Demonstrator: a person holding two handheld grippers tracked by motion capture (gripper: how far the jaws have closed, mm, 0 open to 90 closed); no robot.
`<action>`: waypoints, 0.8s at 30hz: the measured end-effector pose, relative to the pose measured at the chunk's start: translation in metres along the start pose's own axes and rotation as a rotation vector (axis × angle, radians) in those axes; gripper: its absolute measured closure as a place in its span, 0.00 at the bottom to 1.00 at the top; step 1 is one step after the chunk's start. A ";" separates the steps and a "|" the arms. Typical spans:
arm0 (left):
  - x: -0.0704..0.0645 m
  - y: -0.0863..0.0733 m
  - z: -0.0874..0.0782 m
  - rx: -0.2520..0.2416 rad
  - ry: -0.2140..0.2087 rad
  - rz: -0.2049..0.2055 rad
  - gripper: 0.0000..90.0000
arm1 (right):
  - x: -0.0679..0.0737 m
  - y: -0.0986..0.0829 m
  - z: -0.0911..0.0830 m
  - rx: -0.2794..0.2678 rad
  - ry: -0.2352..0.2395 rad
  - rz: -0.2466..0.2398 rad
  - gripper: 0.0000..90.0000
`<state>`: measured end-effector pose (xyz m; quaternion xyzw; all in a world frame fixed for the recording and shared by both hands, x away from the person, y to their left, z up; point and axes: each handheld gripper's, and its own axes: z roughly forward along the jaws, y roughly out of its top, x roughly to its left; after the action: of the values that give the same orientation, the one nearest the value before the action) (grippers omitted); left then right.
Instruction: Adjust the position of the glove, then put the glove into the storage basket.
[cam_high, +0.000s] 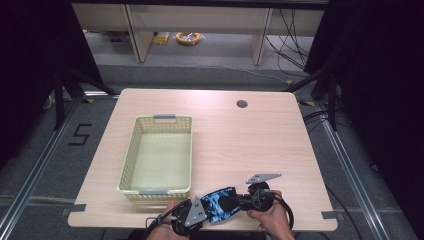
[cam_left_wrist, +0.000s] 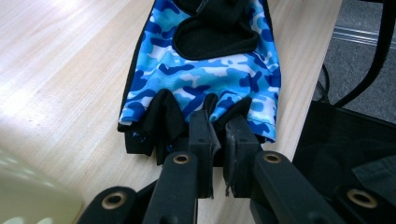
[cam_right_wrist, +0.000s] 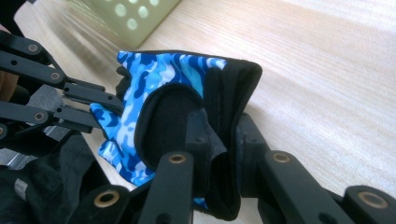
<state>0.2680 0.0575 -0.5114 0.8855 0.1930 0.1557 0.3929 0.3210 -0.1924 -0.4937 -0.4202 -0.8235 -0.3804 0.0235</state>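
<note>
A blue camouflage fingerless glove (cam_high: 218, 203) with black trim is held between both grippers near the table's front edge. My left gripper (cam_high: 196, 212) is shut on the glove's (cam_left_wrist: 205, 65) black finger end, its jaws pinching the fabric (cam_left_wrist: 218, 135). At the other end my right gripper (cam_high: 235, 201) is shut on the black wrist cuff of the glove (cam_right_wrist: 159, 88), the cuff folded between its jaws (cam_right_wrist: 219, 135). The left gripper (cam_right_wrist: 100, 109) also shows at the far side of the glove in the right gripper view.
A pale yellow perforated basket (cam_high: 131, 152) with grey handles stands on the left half of the wooden table (cam_high: 240, 145). A round cable hole (cam_high: 242, 104) sits at the back right. The basket's corner (cam_right_wrist: 140, 18) lies just beyond the glove.
</note>
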 end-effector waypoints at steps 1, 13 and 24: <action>0.000 0.000 0.000 -0.008 -0.001 0.000 0.91 | 0.001 0.000 0.000 -0.005 -0.002 0.001 0.89; 0.003 0.008 -0.007 -0.014 -0.009 0.009 0.91 | 0.004 0.000 -0.007 -0.043 0.022 -0.012 0.89; 0.001 0.011 -0.022 -0.049 0.000 0.013 0.91 | 0.015 0.006 -0.018 -0.069 0.010 -0.039 0.89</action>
<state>0.2622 0.0650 -0.4893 0.8769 0.1834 0.1628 0.4133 0.3110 -0.1917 -0.4724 -0.4026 -0.8179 -0.4110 0.0054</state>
